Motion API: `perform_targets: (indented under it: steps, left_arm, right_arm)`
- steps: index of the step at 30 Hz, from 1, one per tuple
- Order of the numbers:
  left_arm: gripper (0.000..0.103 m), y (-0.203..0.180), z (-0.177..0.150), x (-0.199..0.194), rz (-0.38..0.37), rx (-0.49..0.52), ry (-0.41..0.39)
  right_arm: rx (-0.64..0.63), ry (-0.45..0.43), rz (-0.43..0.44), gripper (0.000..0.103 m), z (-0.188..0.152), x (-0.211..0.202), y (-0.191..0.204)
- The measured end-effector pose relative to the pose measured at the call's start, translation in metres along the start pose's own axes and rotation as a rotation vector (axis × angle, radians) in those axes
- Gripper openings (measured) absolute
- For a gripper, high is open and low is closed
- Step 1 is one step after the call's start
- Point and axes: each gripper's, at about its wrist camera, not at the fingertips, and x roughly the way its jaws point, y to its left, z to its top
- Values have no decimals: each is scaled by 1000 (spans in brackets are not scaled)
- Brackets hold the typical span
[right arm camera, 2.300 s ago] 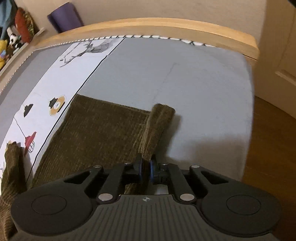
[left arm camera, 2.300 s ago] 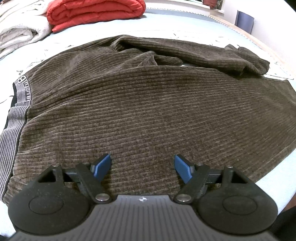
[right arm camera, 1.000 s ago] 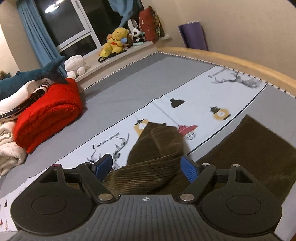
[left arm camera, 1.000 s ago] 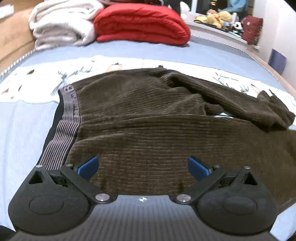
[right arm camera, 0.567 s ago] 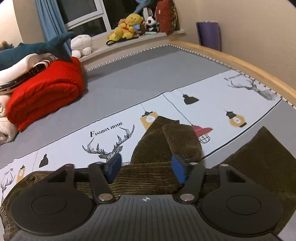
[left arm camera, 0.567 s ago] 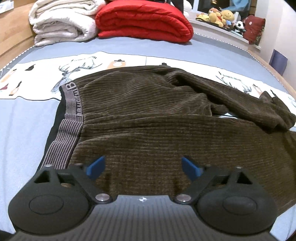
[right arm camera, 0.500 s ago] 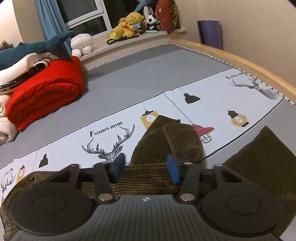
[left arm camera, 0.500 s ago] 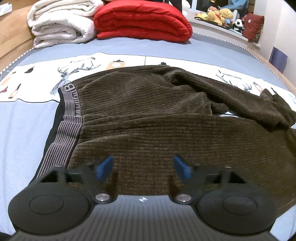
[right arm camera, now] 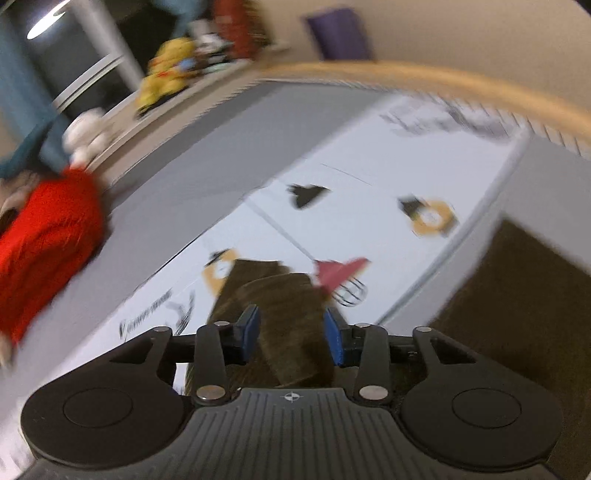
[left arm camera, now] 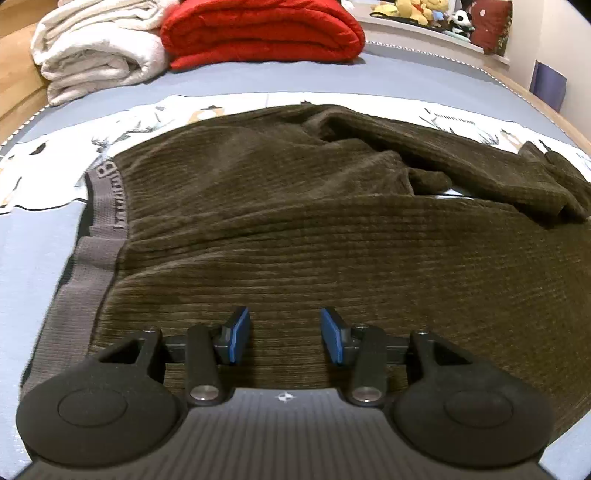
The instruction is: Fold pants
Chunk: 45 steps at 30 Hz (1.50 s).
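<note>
On a bed [left arm camera: 258, 79] with grey-blue bedding and a white printed band [right arm camera: 369, 206] of lamps and deer: brown ribbed pants [left arm camera: 332, 229] spread flat across the middle, grey elastic waistband [left arm camera: 85, 266] at the left, legs running off to the right, far leg rumpled. At the head end, a folded red blanket [left arm camera: 258, 29] beside folded cream blankets [left arm camera: 92, 55]. Beyond, a ledge with stuffed toys [left arm camera: 424, 9], a wooden bed rail [right arm camera: 443, 79], a beige wall and a purple item [right arm camera: 340, 33] leaning against it. Window with blue curtain in the right wrist view, heavily blurred.

Lettering on the waistband: a large "B" legible, remainder unreadable. Black script on the white band, too blurred to read.

Left gripper [left arm camera: 284, 334]: low over the near pant leg beside the waistband, jaws part-closed after just narrowing, ribbed cloth lying between the blue pads [left arm camera: 236, 334]; contact with the cloth cannot be told.

Right gripper [right arm camera: 291, 339]: at the hem of the far leg, jaws part-open, just widened slightly, a raised fold of brown cloth between the pads [right arm camera: 334, 341]; grasp not confirmable through blur.
</note>
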Motion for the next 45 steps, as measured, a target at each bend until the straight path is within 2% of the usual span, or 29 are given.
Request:
perform_targets:
  steps: [3, 7, 11, 12, 13, 14, 15, 17, 22, 24, 25, 26, 27, 28, 30, 32, 35, 38, 42, 44, 45]
  left_arm:
    - [49, -4, -3, 9, -9, -11, 17]
    - [50, -7, -6, 10, -4, 10, 3]
    - [51, -9, -10, 9, 4, 33, -11]
    - [51, -10, -11, 9, 9, 40, -15]
    - [52, -11, -11, 9, 13, 43, -18]
    - [52, -12, -11, 9, 16, 44, -20]
    - [52, -12, -11, 10, 19, 43, -20]
    - [52, -13, -11, 10, 22, 39, -20]
    - [52, -11, -11, 9, 16, 42, -20]
    - [52, -10, -12, 9, 16, 45, -21]
    - [52, -10, -12, 9, 14, 47, -21]
    - [52, -9, -13, 8, 12, 47, -21]
    - [52, -8, -14, 7, 9, 45, -20]
    - [52, -8, -15, 6, 6, 44, -19]
    - [53, -6, -15, 5, 1, 38, -16]
    - [53, -4, -14, 5, -3, 25, -11]
    - [54, -7, -7, 4, -9, 24, -10]
    - [54, -18, 7, -5, -38, 28, -63]
    - [54, -39, 37, -9, -128, -5, -120]
    - [54, -59, 53, -5, -160, 23, -147]
    - [55, -70, 62, -1, -168, 45, -159]
  right_arm:
    - [110, 33, 19, 48, 5, 18, -24]
    - [96, 79, 24, 53, 6, 48, -30]
    - [93, 130, 72, 51, 5, 76, -27]
    - [86, 134, 78, 44, 5, 80, -26]
    - [92, 141, 92, 18, 5, 82, -25]
    - [110, 151, 112, 11, 6, 83, -24]
    - [133, 151, 137, 11, 8, 80, -22]
    - [175, 88, 167, 9, 20, 59, -17]
    - [357, -284, 179, 9, 55, -44, -9]
    - [280, -423, 154, 9, 62, -61, 12]
    - [239, -464, 126, 10, 65, -60, 23]
    - [205, -485, 102, 17, 68, -52, 33]
    - [181, -479, 100, 21, 71, -40, 40]
    - [161, -445, 121, 32, 73, -22, 46]
    - [128, -345, 193, 34, 74, 11, 48]
    - [91, -301, 190, 35, 69, 25, 44]
    - [116, -315, 129, 40, 69, 19, 24]
    - [215, -315, 69, 45, 67, 8, -10]
    - [235, -162, -132, 46, 59, 20, -42]
    - [248, -74, -239, 49, 46, 30, -58]
    - [271, -30, -261, 49, 38, 34, -66]
